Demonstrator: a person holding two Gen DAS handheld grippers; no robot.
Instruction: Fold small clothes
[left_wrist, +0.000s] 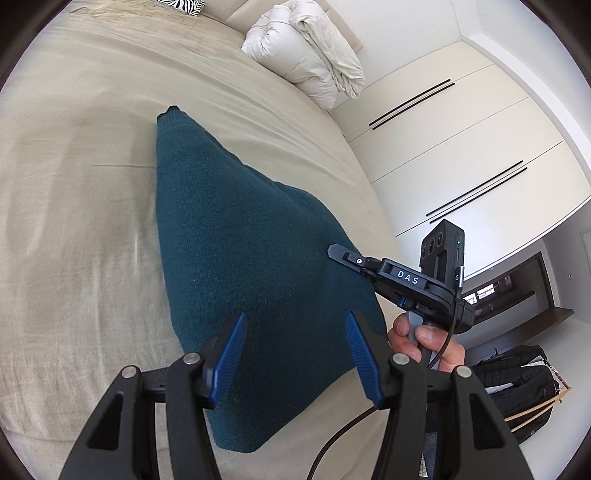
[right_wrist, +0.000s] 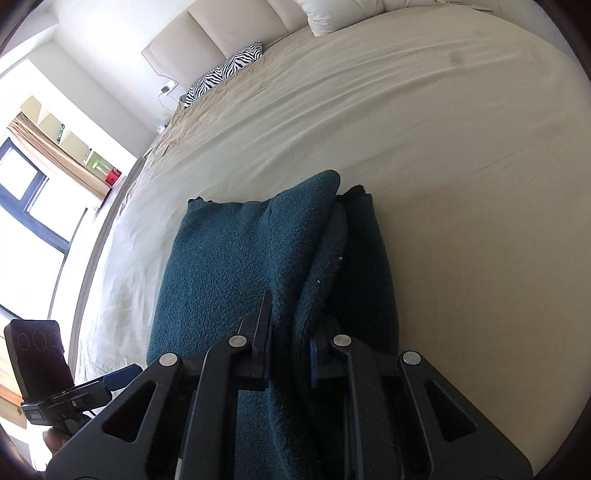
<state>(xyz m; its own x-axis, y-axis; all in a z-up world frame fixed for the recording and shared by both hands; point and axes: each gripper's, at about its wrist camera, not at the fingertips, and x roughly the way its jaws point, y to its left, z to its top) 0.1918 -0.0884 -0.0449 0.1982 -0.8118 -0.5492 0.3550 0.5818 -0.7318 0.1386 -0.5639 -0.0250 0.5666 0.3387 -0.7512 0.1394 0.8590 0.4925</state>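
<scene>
Teal sweater (left_wrist: 236, 236); beige bedsheet (left_wrist: 74, 184); zebra-striped pillow (right_wrist: 225, 72).

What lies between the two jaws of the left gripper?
In the left wrist view, the left gripper is open, and only the teal sweater on the bed sheet shows below the gap; nothing is gripped.

Bright daylight throughout, pouring in from the window (right_wrist: 26, 192) at the left of the right wrist view and blowing it out to white glare. Soft, faint shadows on the bed sheet (left_wrist: 74, 184). Heavy fisheye bending and dark vignetting at every corner. Slight smear on the sheet; sharp on the teal knit (right_wrist: 229, 258).
</scene>
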